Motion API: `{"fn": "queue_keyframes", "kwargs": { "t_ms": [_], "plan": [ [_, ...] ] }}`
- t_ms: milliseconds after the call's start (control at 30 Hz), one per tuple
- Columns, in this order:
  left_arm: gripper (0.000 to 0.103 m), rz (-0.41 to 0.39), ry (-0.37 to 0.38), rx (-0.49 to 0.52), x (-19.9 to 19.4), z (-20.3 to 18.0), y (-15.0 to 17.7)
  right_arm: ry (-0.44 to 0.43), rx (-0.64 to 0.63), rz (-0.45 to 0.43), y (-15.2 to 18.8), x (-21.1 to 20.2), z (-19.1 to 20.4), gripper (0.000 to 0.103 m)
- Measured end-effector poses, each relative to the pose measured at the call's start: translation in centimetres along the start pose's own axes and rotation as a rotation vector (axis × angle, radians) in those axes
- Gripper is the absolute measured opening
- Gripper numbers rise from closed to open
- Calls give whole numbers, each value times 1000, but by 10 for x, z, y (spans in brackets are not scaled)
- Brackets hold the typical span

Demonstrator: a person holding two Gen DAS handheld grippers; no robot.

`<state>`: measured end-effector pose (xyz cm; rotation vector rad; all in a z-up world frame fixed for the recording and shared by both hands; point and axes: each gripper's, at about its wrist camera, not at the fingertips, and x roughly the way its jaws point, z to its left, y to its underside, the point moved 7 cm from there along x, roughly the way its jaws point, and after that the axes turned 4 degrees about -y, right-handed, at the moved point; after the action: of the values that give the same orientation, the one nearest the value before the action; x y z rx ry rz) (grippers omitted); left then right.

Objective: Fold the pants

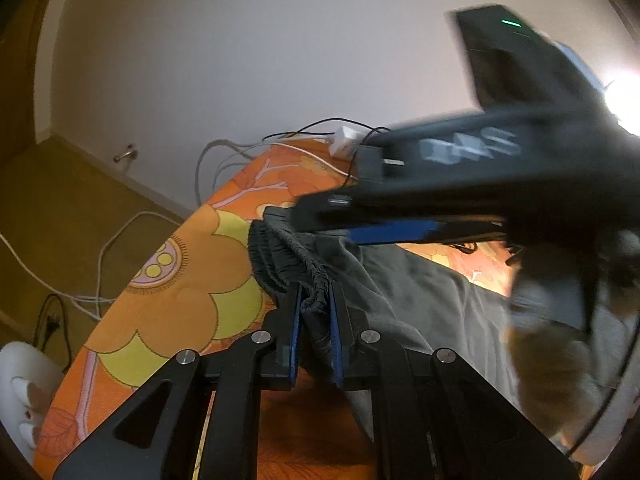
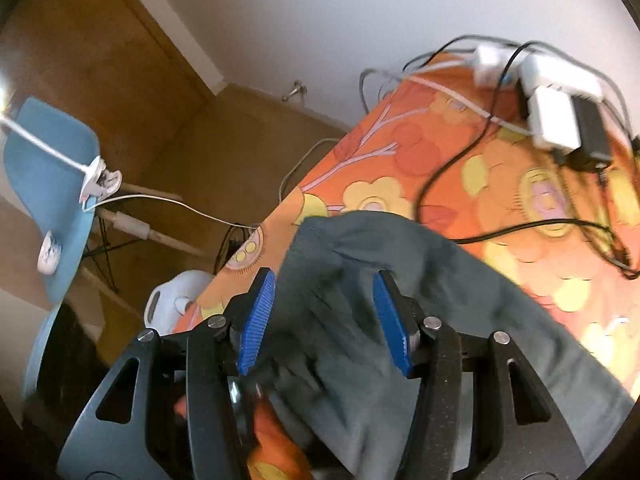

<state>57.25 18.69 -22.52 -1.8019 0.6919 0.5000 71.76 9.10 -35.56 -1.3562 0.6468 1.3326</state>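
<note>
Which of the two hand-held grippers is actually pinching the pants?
The left hand-held gripper: its fingers clamp the gathered waistband of the pants. The right hand-held gripper is open.

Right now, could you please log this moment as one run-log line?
task: fold pants | left gripper: shut on pants waistband | right gripper: open over pants | surface: floral table

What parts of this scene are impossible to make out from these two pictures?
- Pants legs: left wrist view, cut off by the frame edge and hidden behind the blurred right gripper.
- Fabric between the right gripper fingers: right wrist view, motion-blurred.
- Waistband far end: hidden under the right gripper.
- Chargers: blurred.
</note>
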Motion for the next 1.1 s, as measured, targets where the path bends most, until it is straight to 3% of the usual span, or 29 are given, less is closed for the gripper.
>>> {"fn": "queue_keyframes", "kwargs": {
  "t_ms": [267,400,433,467,533,733,1100],
  "plan": [
    [11,1,39,25,-5,-9,2,25,63,104,1,40,-10,58],
    [11,21,46,31,-8,-8,2,54,37,100,5,50,-7,57],
    [11,21,45,31,-8,-9,3,69,21,95,6,51,-5,55],
    [11,22,46,32,-9,-9,3,88,7,92,6,52,-4,41],
    [11,23,47,34,-10,-9,3,69,17,84,7,51,-3,32],
    [11,29,55,48,-13,-9,3,-6,59,-25,8,21,-14,28],
    [20,39,18,101,-21,-26,17,-26,95,-196,13,-45,-54,27]
  ]
}}
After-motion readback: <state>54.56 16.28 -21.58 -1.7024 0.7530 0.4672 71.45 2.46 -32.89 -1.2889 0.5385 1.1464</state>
